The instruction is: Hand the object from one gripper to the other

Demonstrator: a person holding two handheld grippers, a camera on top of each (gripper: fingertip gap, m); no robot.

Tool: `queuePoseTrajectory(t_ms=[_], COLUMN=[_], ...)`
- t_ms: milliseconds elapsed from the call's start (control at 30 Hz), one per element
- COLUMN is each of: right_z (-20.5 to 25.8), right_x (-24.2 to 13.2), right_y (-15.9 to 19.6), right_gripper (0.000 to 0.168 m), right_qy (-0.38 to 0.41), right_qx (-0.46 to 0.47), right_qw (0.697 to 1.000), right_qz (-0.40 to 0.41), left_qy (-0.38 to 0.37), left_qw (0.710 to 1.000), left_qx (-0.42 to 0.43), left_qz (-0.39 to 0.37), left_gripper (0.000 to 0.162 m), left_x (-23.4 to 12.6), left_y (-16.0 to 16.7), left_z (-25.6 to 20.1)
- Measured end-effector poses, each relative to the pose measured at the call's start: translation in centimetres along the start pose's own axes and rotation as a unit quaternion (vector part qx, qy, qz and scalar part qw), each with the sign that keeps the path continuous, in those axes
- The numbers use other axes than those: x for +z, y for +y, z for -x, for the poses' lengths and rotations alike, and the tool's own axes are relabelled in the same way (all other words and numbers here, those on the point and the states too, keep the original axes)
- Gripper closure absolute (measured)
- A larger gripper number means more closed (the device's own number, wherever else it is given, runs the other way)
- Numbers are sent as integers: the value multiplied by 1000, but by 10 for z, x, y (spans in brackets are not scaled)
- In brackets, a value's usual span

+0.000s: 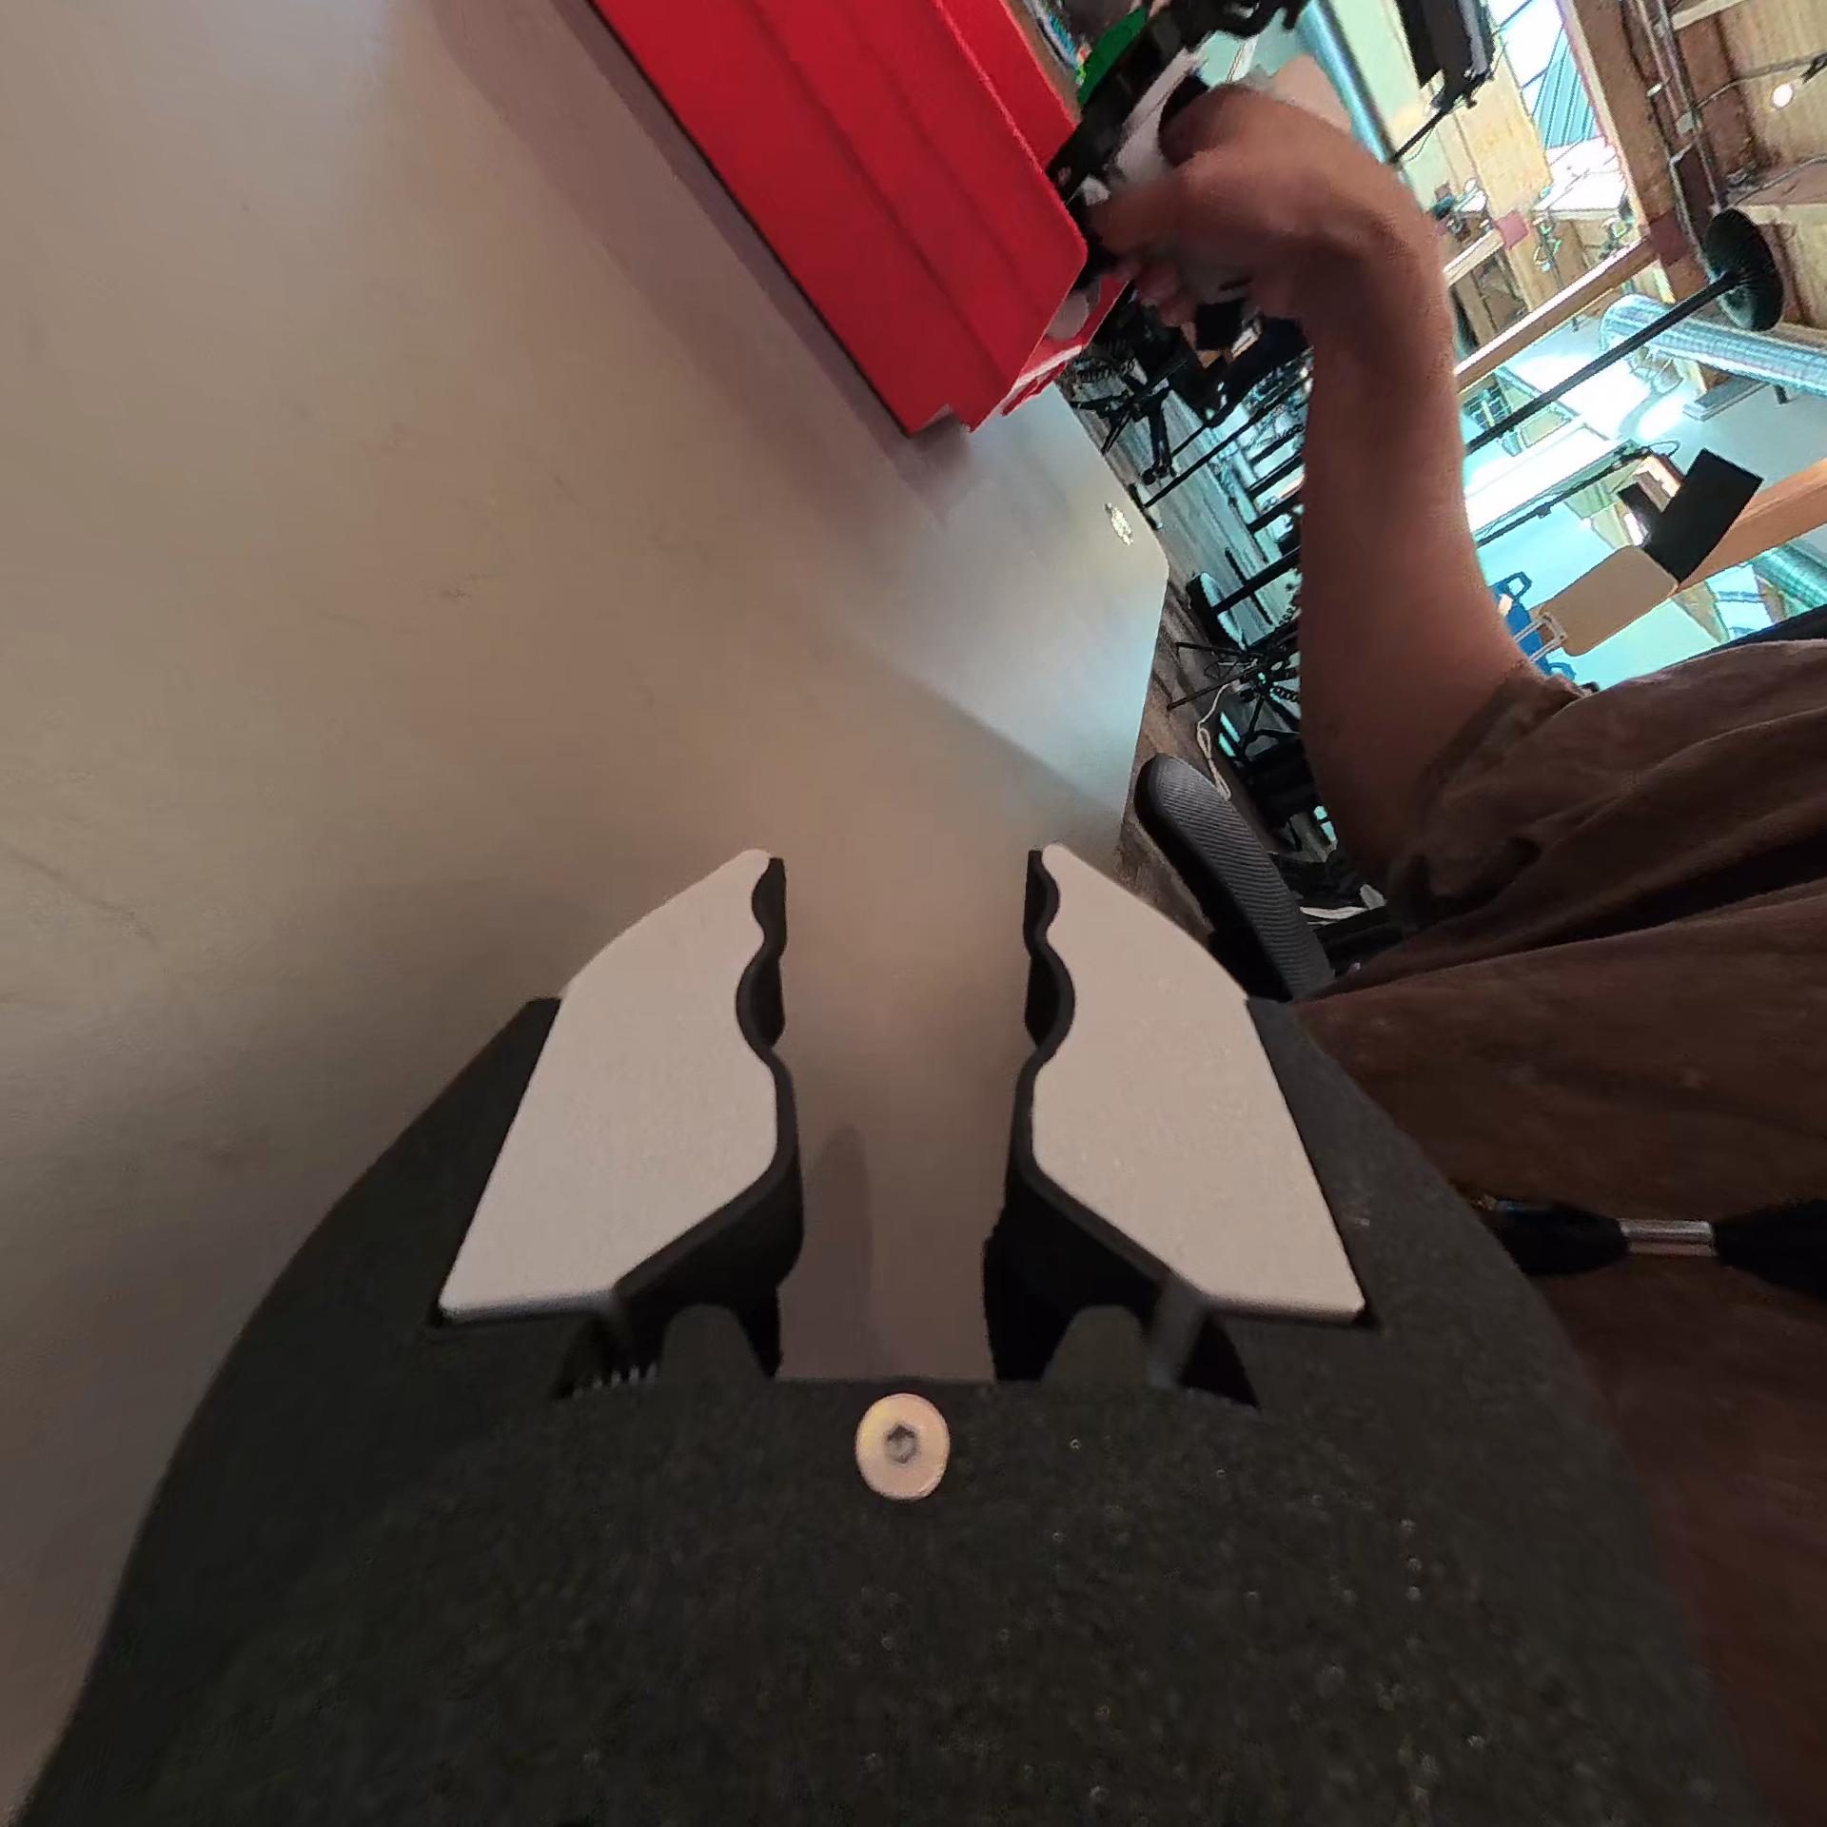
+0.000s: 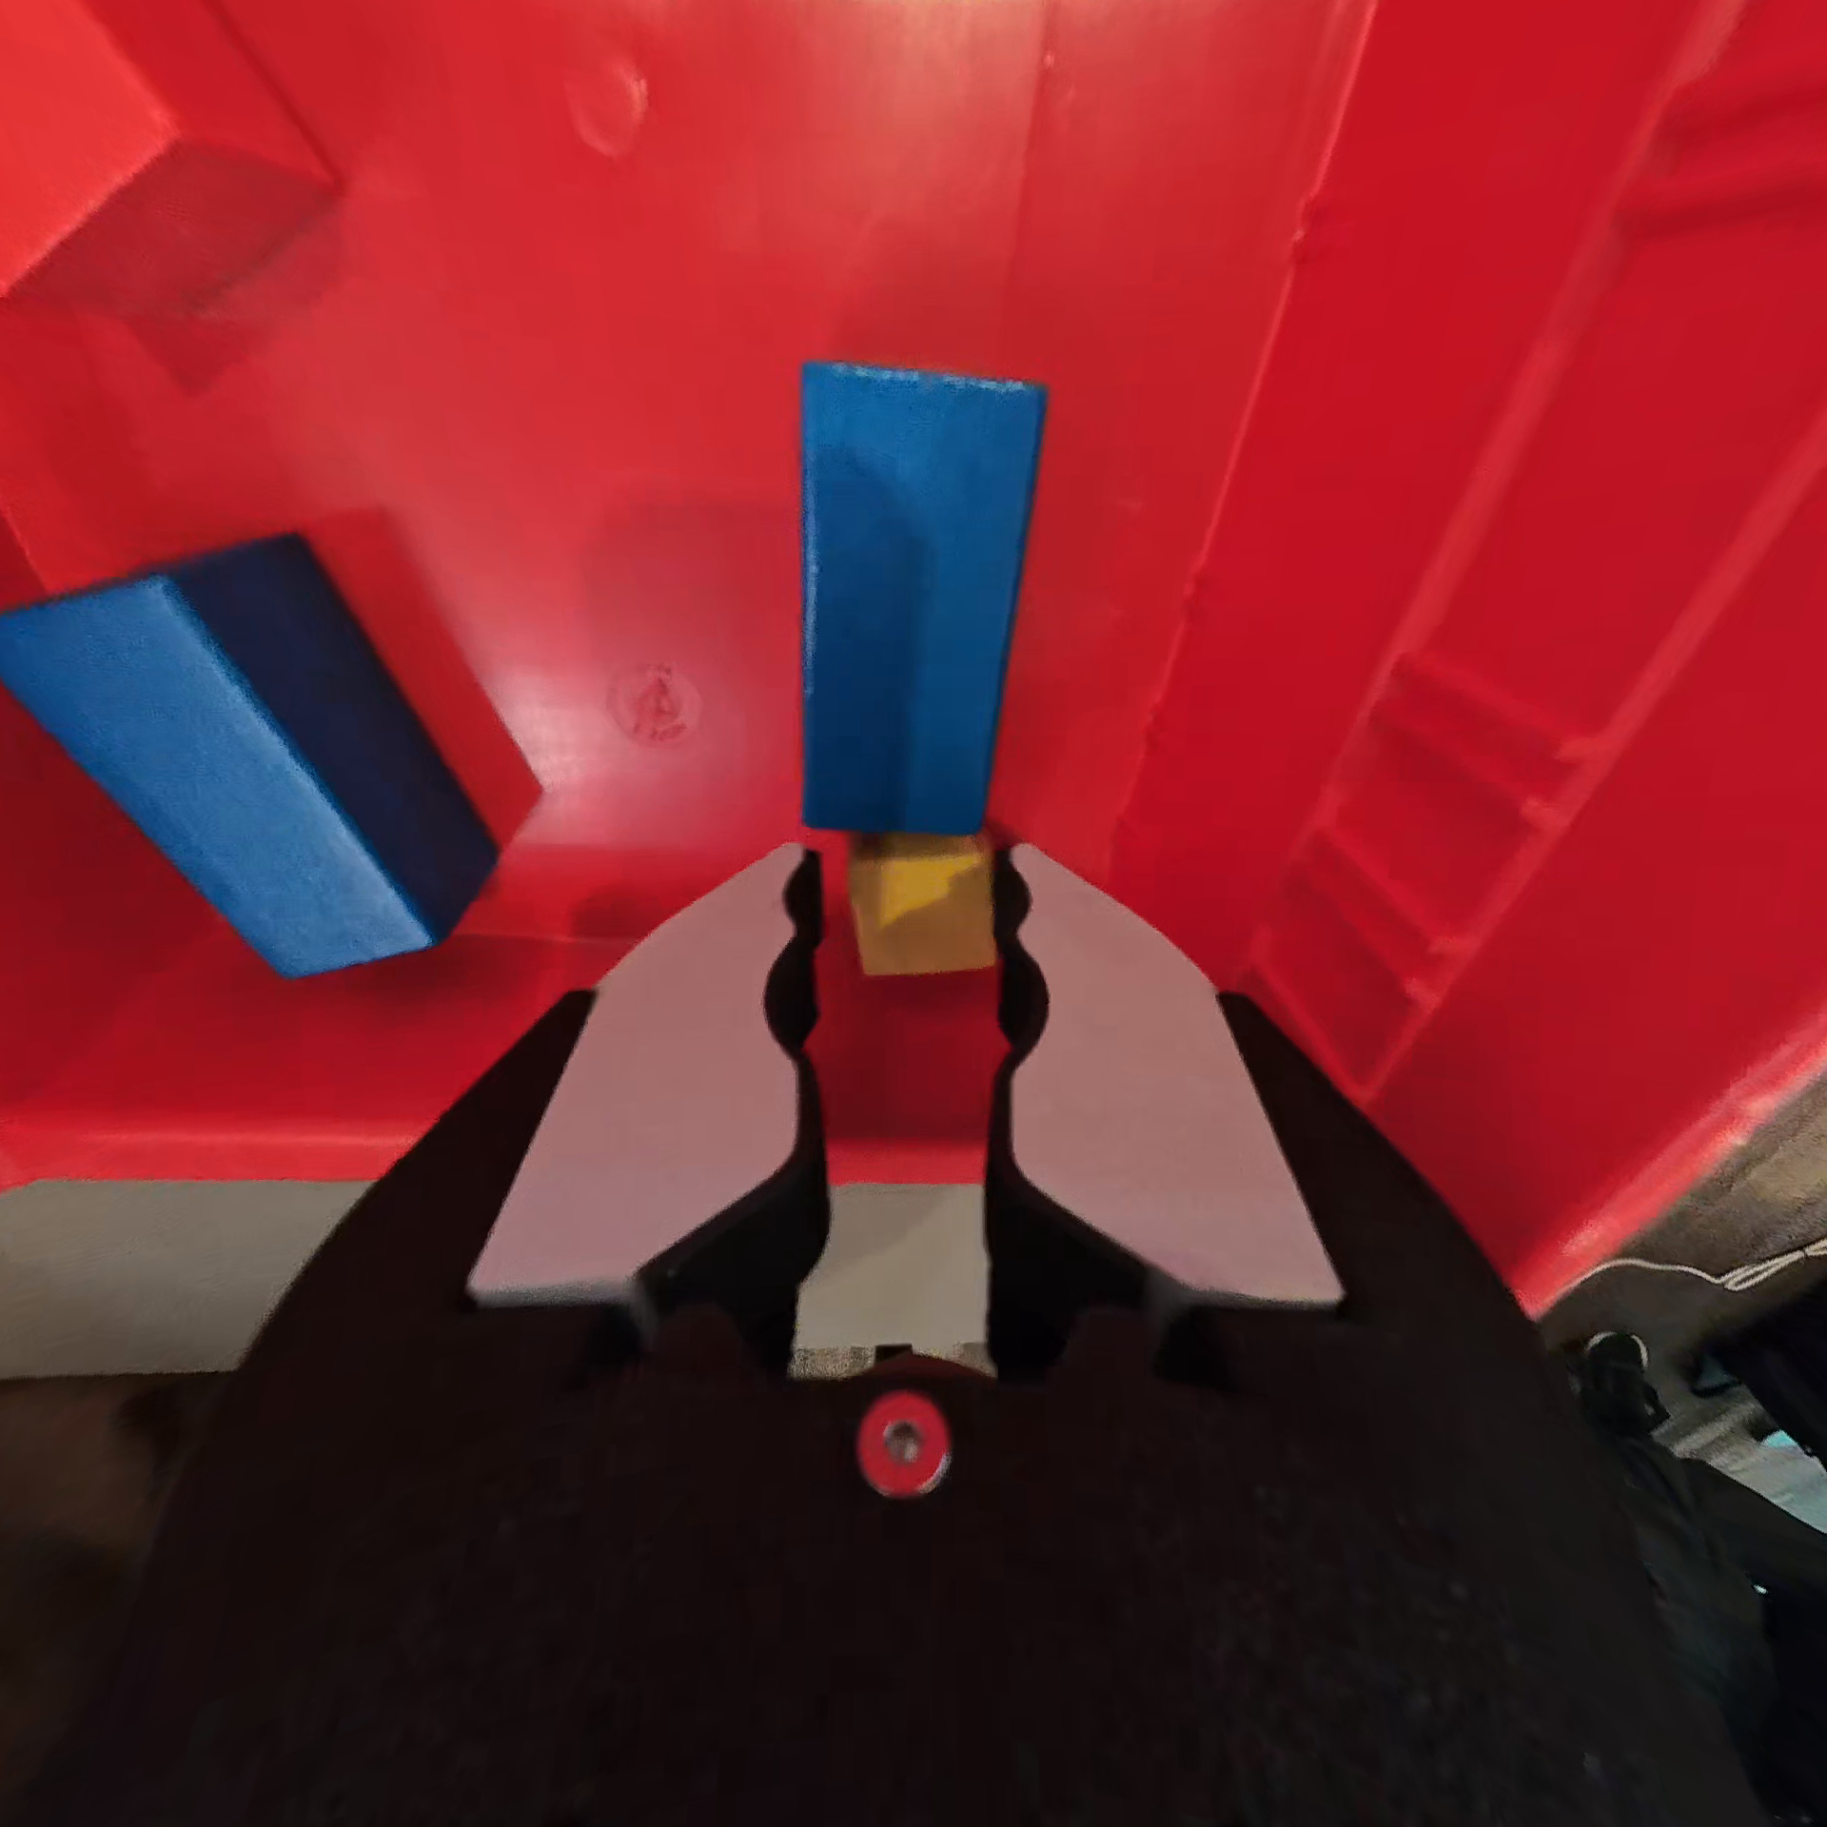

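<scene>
The pickup step is in hand: inside the red plastic bin (image 2: pixel 1285 494), a small yellow wooden block (image 2: pixel 919 914) is straddled by the parted right gripper (image 2: pixel 910 870), not yet clamped. The left gripper (image 1: pixel 905 870) is held empty, parted, over the white tabletop (image 1: pixel 395 593). Closing is called for next.

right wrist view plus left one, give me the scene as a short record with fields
container: red bin, seen from inside in the right wrist view
contents: yellow block, upright blue block just beyond it, second blue block to the left, red block at upper left
right gripper: open, fingertips either side of the yellow block, contact cannot be told
left gripper: open, holds nothing, over the pale table
other: person's hand holds the right gripper at the bin's edge
handover: not yet begun
</scene>
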State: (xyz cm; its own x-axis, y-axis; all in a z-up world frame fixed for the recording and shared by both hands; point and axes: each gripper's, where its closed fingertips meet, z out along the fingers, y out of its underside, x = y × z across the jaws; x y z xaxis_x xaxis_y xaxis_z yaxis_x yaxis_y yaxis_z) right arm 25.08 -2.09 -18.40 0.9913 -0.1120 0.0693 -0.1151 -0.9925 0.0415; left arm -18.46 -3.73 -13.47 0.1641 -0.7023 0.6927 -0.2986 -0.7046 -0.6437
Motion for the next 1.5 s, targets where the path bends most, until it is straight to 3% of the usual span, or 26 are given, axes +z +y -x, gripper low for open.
queuePoseTrajectory(t_ms=[100,167,233,300,367,433,500,600,667,767,867,1067,1200,1267,1300,1433,1500], right_z=[-8,-3,29,97,181,254,309,355,372,381,374,361,362,362,362,363,364], right_x=[-32,-74,-121,-162,-185,-185,-164,-132,-127,-120,-113,-110,-110,-109,-109,-114,-119], right_y=[1,-9,-24,-35,-24,2,25,44,51,56,54,50,52,53,53,51,48], right_gripper=[113,110,112,115,115,114,116,115,115,115,114,114,114,114,114,115,115], right_qy=[51,66,32,-65,-183,-290,-365,-412,-431,-439,-424,-449,-460,-451,-448,-447,-434], right_qx=[-2,7,-10,-88,-186,-253,-290,-316,-330,-351,-362,-328,-323,-331,-333,-334,-341], right_qw=[998,987,959,898,809,735,703,696,677,671,679,684,682,684,685,684,679], right_qz=[-48,-145,-281,-426,-527,-558,-536,-495,-498,-483,-477,-473,-467,-468,-468,-470,-484], left_qy=[-10,-27,-43,-48,-60,-118,-208,-319,-384,-411,-400,-314,-316,-321,-321,-356,-355], left_qw=[1000,999,997,996,994,986,970,936,898,850,826,835,814,804,802,796,832], left_qx=[15,34,51,62,84,109,122,135,176,251,274,235,212,202,203,198,186], left_qz=[9,18,31,35,39,42,43,68,122,214,287,386,439,458,461,447,383], left_gripper=[115,114,114,114,114,113,108,107,108,108,108,115,114,122,129,128,129], left_x=[0,-1,-4,-11,-27,-53,-90,-145,-176,-200,-213,-213,-216,-217,-215,-221,-219], left_y=[2,5,8,4,-5,-18,-35,-55,-63,-72,-75,-59,-47,-41,-40,-47,-62], left_z=[1,3,5,0,-7,-4,11,43,72,106,139,175,196,203,204,205,192])
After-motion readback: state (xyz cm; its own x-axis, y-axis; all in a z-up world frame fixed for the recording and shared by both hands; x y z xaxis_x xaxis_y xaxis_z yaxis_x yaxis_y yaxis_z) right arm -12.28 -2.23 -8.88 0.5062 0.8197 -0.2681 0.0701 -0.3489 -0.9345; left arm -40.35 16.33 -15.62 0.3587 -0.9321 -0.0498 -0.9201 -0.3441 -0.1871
